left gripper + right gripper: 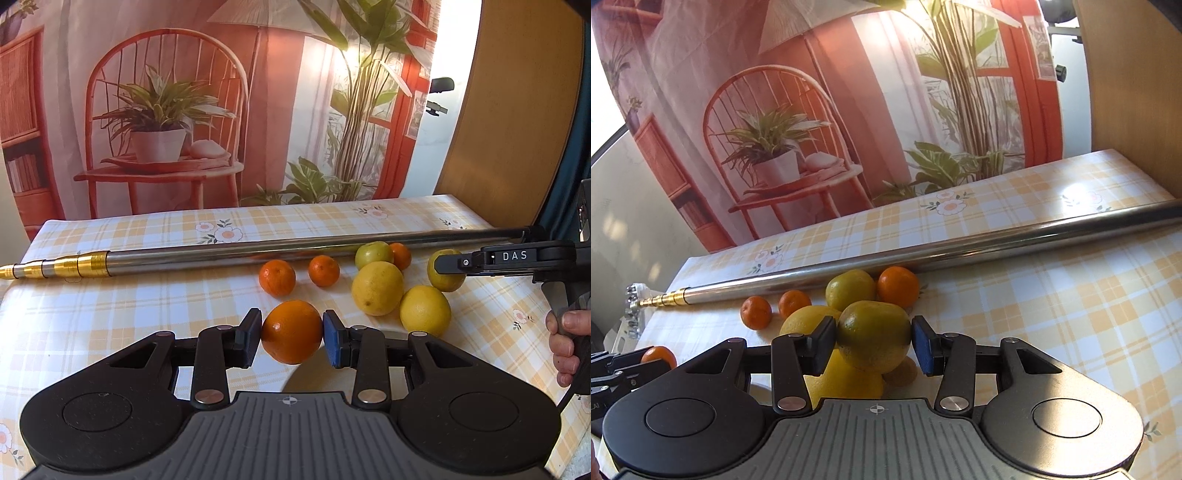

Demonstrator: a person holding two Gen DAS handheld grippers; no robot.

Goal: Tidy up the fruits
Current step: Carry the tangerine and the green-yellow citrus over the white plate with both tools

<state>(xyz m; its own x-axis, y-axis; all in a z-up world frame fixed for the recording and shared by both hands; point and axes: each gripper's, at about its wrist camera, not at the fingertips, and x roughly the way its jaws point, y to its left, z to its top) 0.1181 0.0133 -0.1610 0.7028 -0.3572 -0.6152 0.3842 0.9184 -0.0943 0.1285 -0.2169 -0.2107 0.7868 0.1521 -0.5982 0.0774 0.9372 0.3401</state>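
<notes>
**Left wrist and right wrist: one fruit gripped in each**

Left wrist view shows the left gripper (291, 333) clenched on a large orange (291, 331), its two pads pressed to the fruit's left and right sides; the orange's shadow falls on the cloth below it, so it appears lifted. In the right wrist view the right gripper (873, 341) closes on a greenish-yellow citrus (873, 336), the left pad touching it and the blue right pad at its edge.

Just beyond the left gripper, to the right, lie two yellow lemons (377, 288), touching each other. Farther off sit two small tangerines (277, 278), a green fruit (373, 254) and a third tangerine (402, 255) behind it. All rest on the checked tablecloth (129, 295) with flower prints. A long metal pole (258, 251) with a gold tip lies across the far side of the table, just behind the fruit. At the right edge a hand (565, 343) holds the right gripper's handle. A printed backdrop (166, 110) of a chair and plants hangs behind the table.
</notes>
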